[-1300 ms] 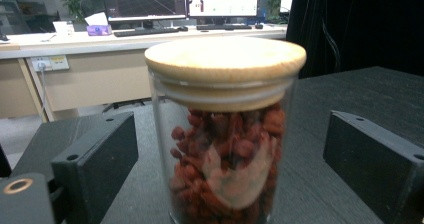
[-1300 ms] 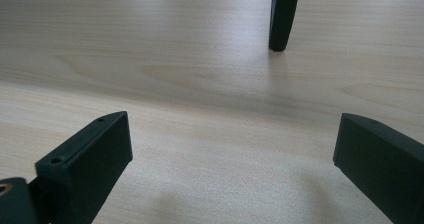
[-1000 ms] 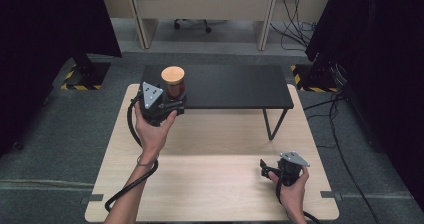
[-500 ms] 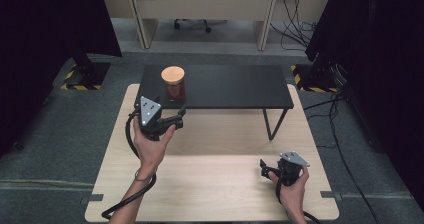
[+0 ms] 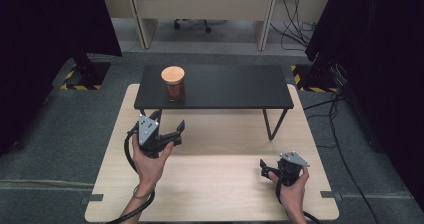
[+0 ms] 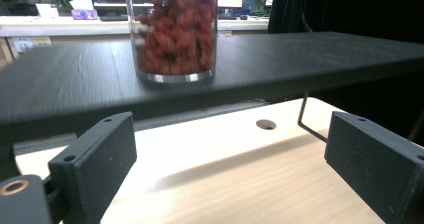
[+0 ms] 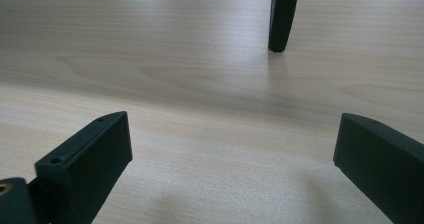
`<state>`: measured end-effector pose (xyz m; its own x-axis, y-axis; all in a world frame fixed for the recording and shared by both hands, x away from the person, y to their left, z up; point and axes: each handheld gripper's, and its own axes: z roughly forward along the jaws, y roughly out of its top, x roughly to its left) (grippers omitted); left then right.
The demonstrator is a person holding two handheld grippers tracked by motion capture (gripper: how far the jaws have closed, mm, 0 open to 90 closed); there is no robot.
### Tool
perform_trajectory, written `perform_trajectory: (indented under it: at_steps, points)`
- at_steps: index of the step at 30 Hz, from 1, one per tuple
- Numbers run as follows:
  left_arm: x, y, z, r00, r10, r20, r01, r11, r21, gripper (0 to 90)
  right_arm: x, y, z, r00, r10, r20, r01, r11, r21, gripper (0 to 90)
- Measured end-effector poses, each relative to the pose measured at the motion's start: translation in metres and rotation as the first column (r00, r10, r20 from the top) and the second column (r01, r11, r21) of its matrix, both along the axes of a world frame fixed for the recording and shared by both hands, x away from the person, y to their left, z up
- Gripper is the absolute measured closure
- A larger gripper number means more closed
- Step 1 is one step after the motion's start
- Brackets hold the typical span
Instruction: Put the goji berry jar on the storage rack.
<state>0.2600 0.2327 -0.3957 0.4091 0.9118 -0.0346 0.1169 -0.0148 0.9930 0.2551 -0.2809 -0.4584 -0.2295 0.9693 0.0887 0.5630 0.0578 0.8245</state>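
I see a glass jar point(image 5: 173, 84) with a round wooden lid. It stands upright on a low black shelf point(image 5: 235, 86), near the shelf's left end. The shelf stands on the pale wooden tabletop point(image 5: 220, 184) on thin black legs.

In the left gripper view the jar point(image 6: 173, 31) is full of small dark red bits. I look for a label on the glass and I find none that I can read. The picture is a bit blurry there. I cannot read any writing on the shelf point(image 6: 300, 59) or on the tabletop point(image 6: 225, 184) either.

My left tongs point(image 5: 169, 125) are over the tabletop, just in front of the shelf and below the jar. They are spread wide and hold nothing. They do not touch the jar. In their own view both black jaws stand far apart, with bare wood between them and the jar up ahead on the shelf.

My right tongs point(image 5: 263, 167) are low at the right front of the tabletop, well apart from the jar. They are spread wide too, and empty. In their own view I see bare wood point(image 7: 200, 109) between the jaws and the foot of one black shelf leg point(image 7: 282, 16) ahead.

There are papers and boxes far behind the jar, but the writing is too small to read.
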Motion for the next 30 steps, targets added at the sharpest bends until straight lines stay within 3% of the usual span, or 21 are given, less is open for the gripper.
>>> perform_trajectory:
  at_steps: [7,10,17,22,25,30]
  points:
    - [-0.023,0.005,-0.027,0.9996,-0.028,0.009,0.028,0.9995,-0.010,5.9,0.000,0.001,0.000,1.0000,0.001,0.002,-0.001,1.000,-0.005,2.3]
    - [-0.031,0.004,-0.042,0.9992,-0.039,-0.007,0.039,0.9992,-0.012,5.9,0.000,0.001,0.000,1.0000,0.001,0.002,-0.001,1.000,-0.006,2.3]
    - [-0.039,0.000,-0.076,0.9931,-0.045,-0.108,0.046,0.9989,0.008,6.4,-0.001,0.001,0.000,1.0000,0.000,0.005,0.000,1.000,-0.005,2.3]
    - [-0.034,0.001,-0.087,0.9831,-0.048,-0.177,0.055,0.9979,0.035,7.5,-0.001,0.001,0.000,1.0000,0.001,0.004,-0.001,1.000,-0.004,2.2]
    - [-0.032,0.001,-0.092,0.9777,-0.054,-0.203,0.061,0.9978,0.028,7.8,0.000,0.001,0.000,1.0000,0.003,0.004,-0.003,1.000,-0.005,2.2]
    - [-0.031,-0.003,-0.097,0.9730,-0.062,-0.223,0.071,0.9969,0.033,8.4,0.000,0.000,0.000,1.0000,0.004,0.004,-0.004,1.000,-0.003,2.2]
